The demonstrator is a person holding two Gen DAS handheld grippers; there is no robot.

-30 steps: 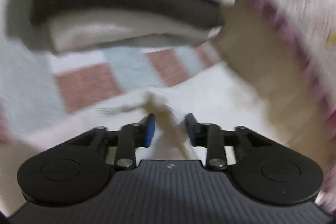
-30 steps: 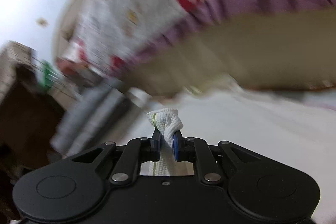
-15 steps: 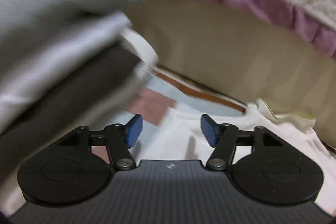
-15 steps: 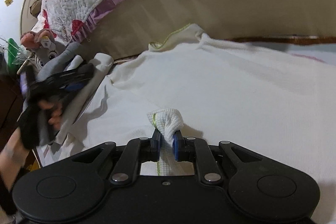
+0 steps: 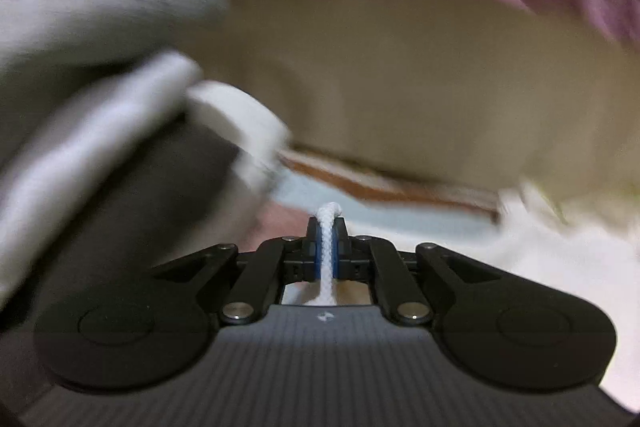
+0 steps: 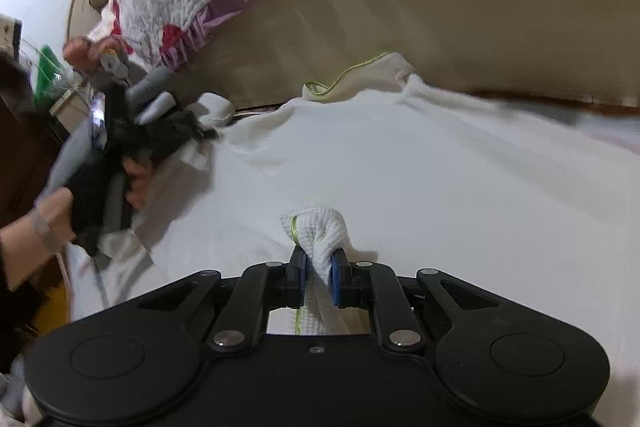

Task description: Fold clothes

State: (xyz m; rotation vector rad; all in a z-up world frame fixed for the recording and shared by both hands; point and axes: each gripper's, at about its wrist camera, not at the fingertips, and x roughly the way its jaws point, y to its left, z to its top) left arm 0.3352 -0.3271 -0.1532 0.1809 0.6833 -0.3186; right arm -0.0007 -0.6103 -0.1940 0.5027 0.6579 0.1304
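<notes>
Jaws first: my left gripper point(image 5: 328, 241) has just closed, and a thin white fold of the garment point(image 6: 400, 163) stands pinched between its blue pads. My right gripper point(image 6: 318, 281) is clamped on a thicker bunch of the same white waffle-knit cloth, near its green-piped hem. Rest of the garment lies spread flat ahead of my right jaws, long axis running away toward the collar point(image 6: 348, 77). Folded stack point(image 5: 120, 115) sits just left of my left jaws. Both ends held, so I'd judge the next fold carries this edge forward, toward the collar.
</notes>
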